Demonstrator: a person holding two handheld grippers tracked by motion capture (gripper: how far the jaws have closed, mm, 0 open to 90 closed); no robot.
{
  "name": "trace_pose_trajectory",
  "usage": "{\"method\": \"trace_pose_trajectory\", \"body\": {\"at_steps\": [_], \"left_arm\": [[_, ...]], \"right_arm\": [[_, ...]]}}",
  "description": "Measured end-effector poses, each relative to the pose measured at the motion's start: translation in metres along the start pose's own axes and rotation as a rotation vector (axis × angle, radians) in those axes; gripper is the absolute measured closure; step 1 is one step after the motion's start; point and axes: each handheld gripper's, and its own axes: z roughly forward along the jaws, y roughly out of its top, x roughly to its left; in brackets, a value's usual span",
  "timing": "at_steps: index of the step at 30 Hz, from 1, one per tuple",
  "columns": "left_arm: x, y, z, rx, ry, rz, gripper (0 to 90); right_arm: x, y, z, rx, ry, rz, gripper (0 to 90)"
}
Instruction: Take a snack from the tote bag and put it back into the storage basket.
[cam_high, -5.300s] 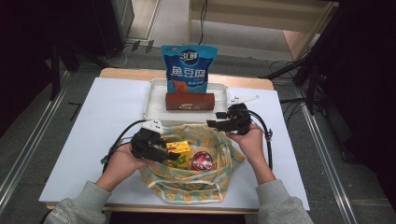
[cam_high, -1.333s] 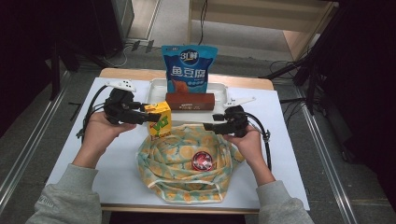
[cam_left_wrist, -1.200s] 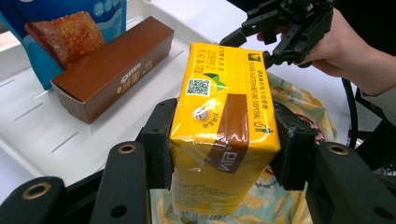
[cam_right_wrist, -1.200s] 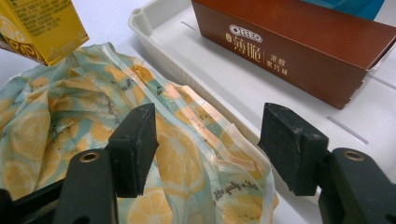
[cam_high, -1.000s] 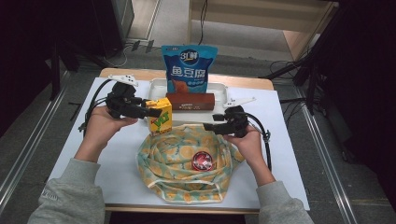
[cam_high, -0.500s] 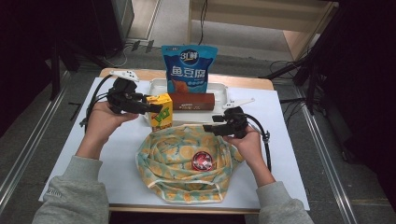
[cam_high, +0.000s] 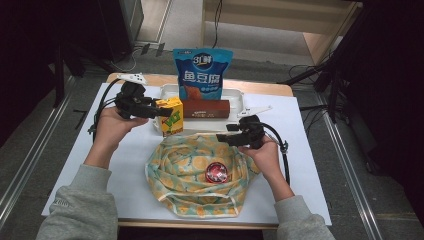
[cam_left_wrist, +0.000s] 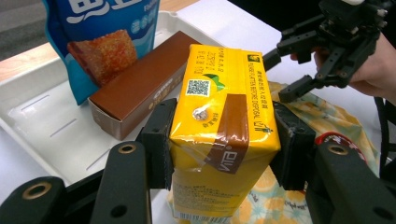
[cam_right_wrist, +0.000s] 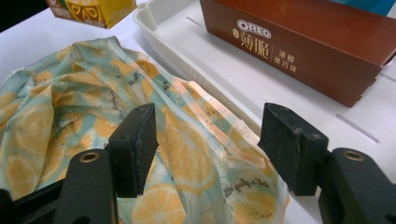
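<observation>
2 labels read: Oreo box (cam_right_wrist: 299, 44), Vita carton (cam_left_wrist: 224, 140).

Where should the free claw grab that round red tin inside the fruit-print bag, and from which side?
Come straight down from above and pinch the red tin across its rim. It lies flat, face up, in the open fruit-print bag, whose folds crowd its sides; the right claw, open, is nearest.

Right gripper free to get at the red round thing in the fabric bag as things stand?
Probably yes. The right gripper stands open and empty over the bag rim, the red round item lies uncovered in the bag's open mouth close below it, and the left gripper is off holding the yellow carton.
</observation>
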Motion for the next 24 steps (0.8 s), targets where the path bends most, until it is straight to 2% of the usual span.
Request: {"method": "trace_pose_trajectory", "body": {"at_steps": [13,24], "left_arm": [[0.016,-0.001,0.014,-0.013,0.015,-0.019,50.4],[0.034,-0.004,0.023,-0.033,0.049,-0.046,50.4]], "right_arm": [[0.001,-0.005,-0.004,0.002,-0.013,0.006,37.4],[0.002,-0.009,-0.007,0.002,-0.024,0.009,37.4]]}}
